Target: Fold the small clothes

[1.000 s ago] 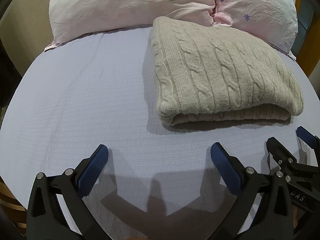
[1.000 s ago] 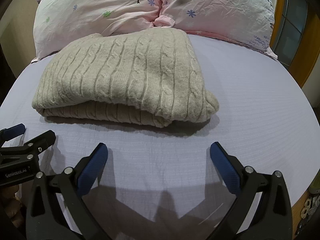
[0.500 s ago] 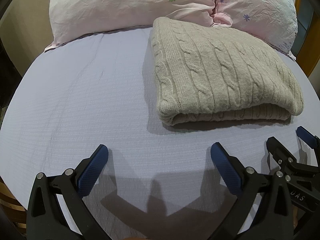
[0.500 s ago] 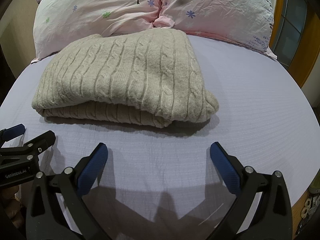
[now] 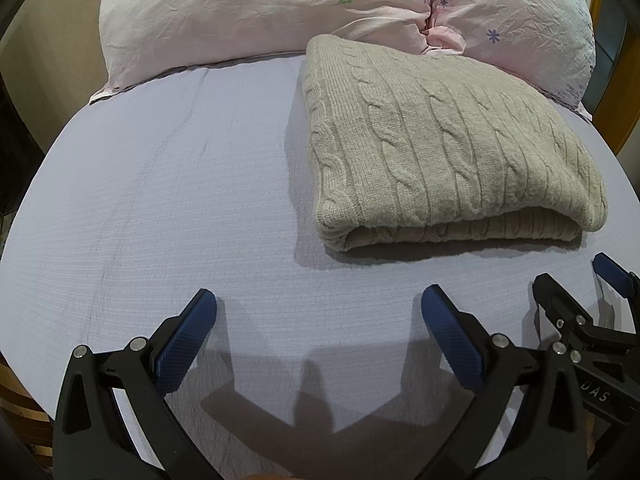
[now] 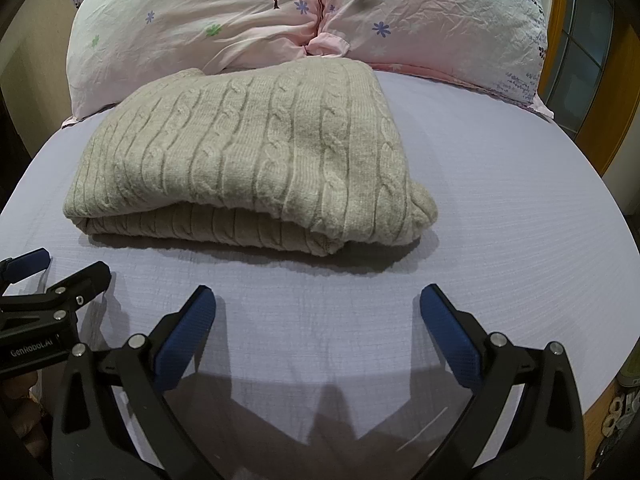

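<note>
A beige cable-knit sweater (image 5: 440, 136) lies folded in a thick rectangle on the lavender bed sheet (image 5: 160, 208), its far end against the pillows. It also shows in the right wrist view (image 6: 256, 156). My left gripper (image 5: 318, 320) is open and empty, hovering over bare sheet in front of and left of the sweater. My right gripper (image 6: 318, 316) is open and empty, just in front of the sweater's near fold. Each gripper shows at the edge of the other's view: the right gripper (image 5: 576, 284) and the left gripper (image 6: 60, 268).
Two pink floral pillows (image 6: 304, 16) lie along the head of the bed behind the sweater. A wooden frame (image 6: 600, 120) and a glass pane stand at the right. The sheet (image 6: 500, 208) curves down to the bed's edges at left and right.
</note>
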A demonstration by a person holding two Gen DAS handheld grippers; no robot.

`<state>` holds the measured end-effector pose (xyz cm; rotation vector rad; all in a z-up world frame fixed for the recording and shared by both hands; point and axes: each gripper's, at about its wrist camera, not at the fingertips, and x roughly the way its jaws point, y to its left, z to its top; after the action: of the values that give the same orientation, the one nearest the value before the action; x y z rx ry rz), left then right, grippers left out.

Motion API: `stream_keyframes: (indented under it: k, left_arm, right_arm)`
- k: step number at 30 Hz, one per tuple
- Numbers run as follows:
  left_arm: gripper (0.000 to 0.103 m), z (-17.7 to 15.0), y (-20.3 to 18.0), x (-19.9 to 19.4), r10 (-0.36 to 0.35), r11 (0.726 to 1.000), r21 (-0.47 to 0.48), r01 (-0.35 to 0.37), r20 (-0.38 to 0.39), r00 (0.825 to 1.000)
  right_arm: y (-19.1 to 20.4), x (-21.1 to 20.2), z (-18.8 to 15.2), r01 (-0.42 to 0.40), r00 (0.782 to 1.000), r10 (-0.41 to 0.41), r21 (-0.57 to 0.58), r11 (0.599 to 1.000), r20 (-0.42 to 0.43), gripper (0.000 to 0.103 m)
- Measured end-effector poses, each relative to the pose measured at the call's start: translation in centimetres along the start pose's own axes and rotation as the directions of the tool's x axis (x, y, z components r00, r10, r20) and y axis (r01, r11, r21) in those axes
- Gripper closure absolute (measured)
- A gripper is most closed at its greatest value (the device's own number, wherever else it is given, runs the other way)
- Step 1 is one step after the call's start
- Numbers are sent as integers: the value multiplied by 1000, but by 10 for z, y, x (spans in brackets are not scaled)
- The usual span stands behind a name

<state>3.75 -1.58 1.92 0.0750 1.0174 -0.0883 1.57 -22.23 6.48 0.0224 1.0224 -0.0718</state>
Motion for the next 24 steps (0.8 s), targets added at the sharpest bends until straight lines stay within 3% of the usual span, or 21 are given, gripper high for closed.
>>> stream_keyframes:
  k: [24]
  left_arm:
    - [1, 1, 1, -1, 2, 1000, 1, -2, 6, 1000]
  right_arm:
    - [1, 0, 0, 2, 1000, -2, 2, 1000, 1, 2]
